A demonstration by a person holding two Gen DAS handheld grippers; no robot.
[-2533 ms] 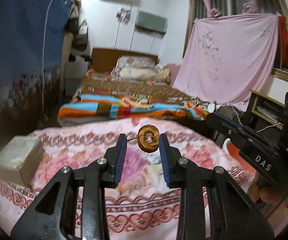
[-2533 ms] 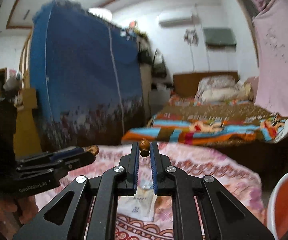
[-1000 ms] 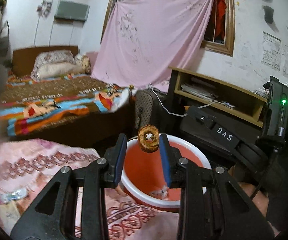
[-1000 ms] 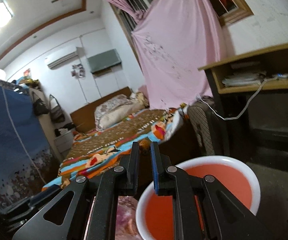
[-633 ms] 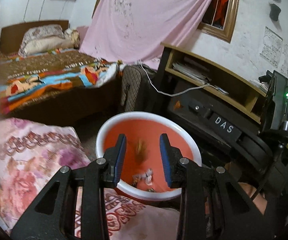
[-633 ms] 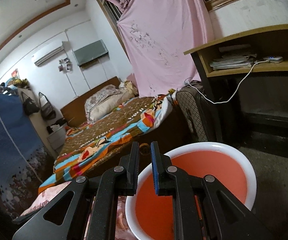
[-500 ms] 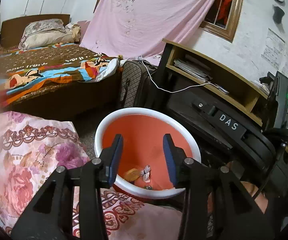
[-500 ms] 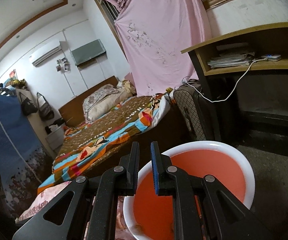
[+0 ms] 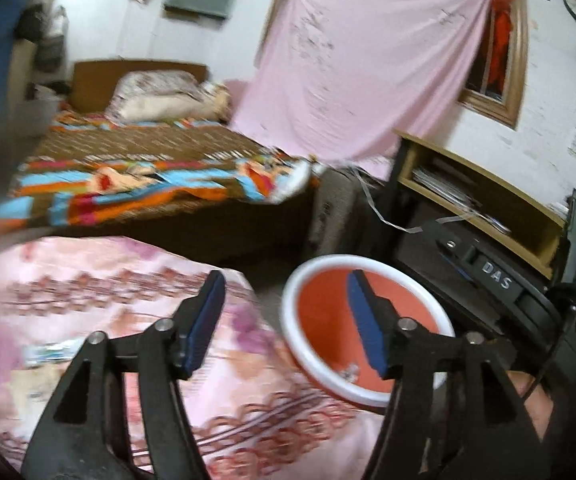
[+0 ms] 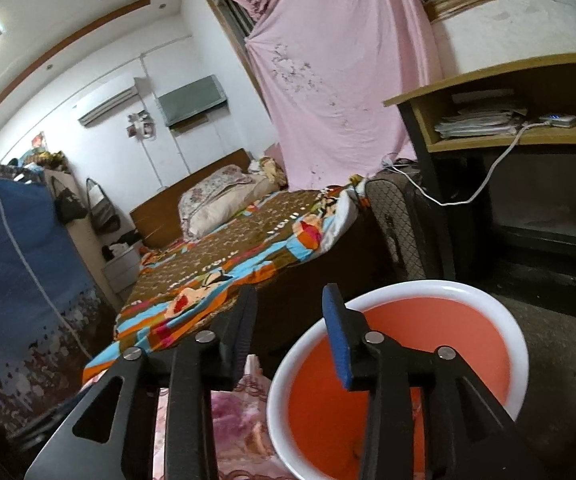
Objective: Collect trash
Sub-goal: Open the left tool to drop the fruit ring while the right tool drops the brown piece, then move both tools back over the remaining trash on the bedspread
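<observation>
Left gripper: jaws apart, opening, nothing between. Right gripper: jaws apart, opening, empty too.

Round orange plastic basin with white rim: just beyond left gripper's right jaw; small trash scraps inside.

Step judged: release over basin. Advice: open fully above basin before drawing away.

Pink floral table under left jaw; silvery wrapper there, likely next pickup. Nothing blocks path.
</observation>
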